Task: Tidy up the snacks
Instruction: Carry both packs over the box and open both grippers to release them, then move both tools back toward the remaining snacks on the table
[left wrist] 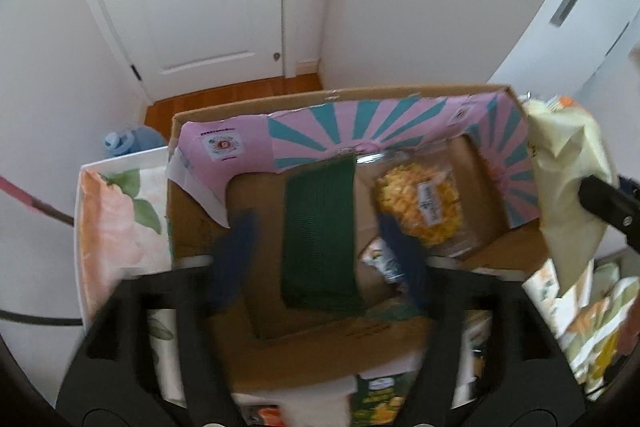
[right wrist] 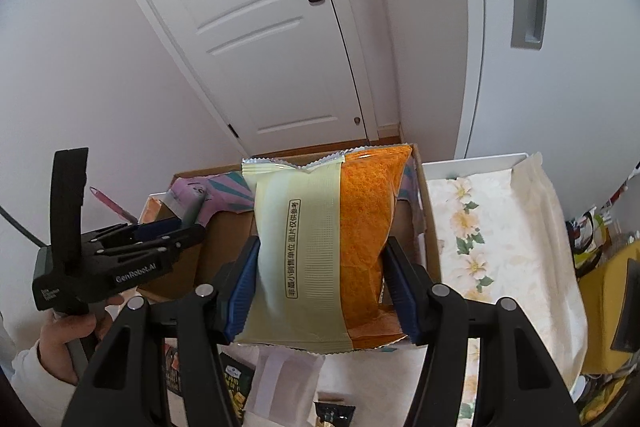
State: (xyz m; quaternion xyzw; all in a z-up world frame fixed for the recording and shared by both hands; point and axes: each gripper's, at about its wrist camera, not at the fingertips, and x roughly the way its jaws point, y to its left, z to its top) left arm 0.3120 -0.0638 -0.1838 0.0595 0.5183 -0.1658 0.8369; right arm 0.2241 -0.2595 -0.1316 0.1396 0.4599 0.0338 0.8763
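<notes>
Matt brown cardboard box [left wrist: 400, 339], torn glossy printed paper lining its far wall. Inside the box, a ribbed dark-green packet [left wrist: 320, 227] and a shiny clear-plastic bag [left wrist: 420, 203]. Above the box, a matt cream-and-orange foil pouch [right wrist: 320, 247].

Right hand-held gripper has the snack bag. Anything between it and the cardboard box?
Nothing visible blocks it. The right hand-held gripper clamps the orange-and-cream snack bag beside the open cardboard box. Inside lie a green packet and a yellow snack bag, with bare floor between.
</notes>
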